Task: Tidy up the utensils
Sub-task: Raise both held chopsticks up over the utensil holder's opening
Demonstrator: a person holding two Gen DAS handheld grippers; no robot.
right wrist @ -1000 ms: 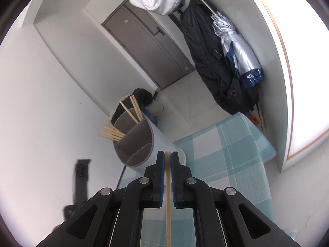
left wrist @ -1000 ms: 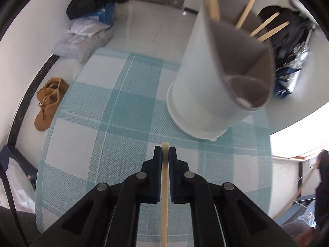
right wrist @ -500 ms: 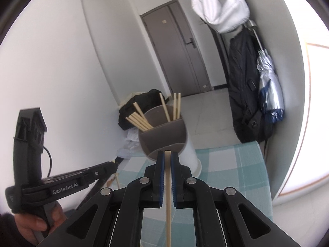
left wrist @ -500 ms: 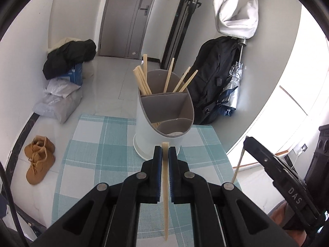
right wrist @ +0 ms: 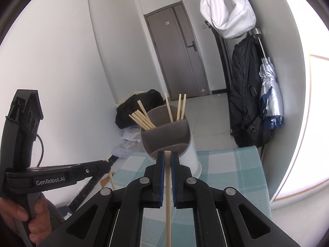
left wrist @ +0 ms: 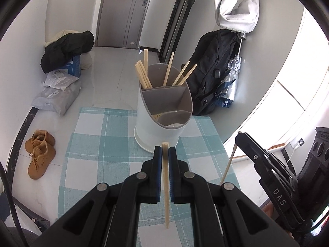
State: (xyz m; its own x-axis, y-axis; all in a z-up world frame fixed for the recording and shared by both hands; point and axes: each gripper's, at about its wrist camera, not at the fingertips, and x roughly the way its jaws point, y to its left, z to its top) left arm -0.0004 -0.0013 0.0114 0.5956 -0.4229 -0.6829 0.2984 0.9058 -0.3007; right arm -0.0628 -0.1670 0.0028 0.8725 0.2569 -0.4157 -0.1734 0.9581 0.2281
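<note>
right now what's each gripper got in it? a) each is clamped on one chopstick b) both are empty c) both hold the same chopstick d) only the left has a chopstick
a: the left gripper is shut on its own chopstick, and the right gripper is shut on a separate chopstick, both short of the utensil holder.

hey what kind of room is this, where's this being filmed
Probably a home entryway. A door stands at the far end, boots sit on the tiled floor, and a backpack and umbrella hang on the wall. A small table with a checked cloth holds a chopstick holder.
</note>
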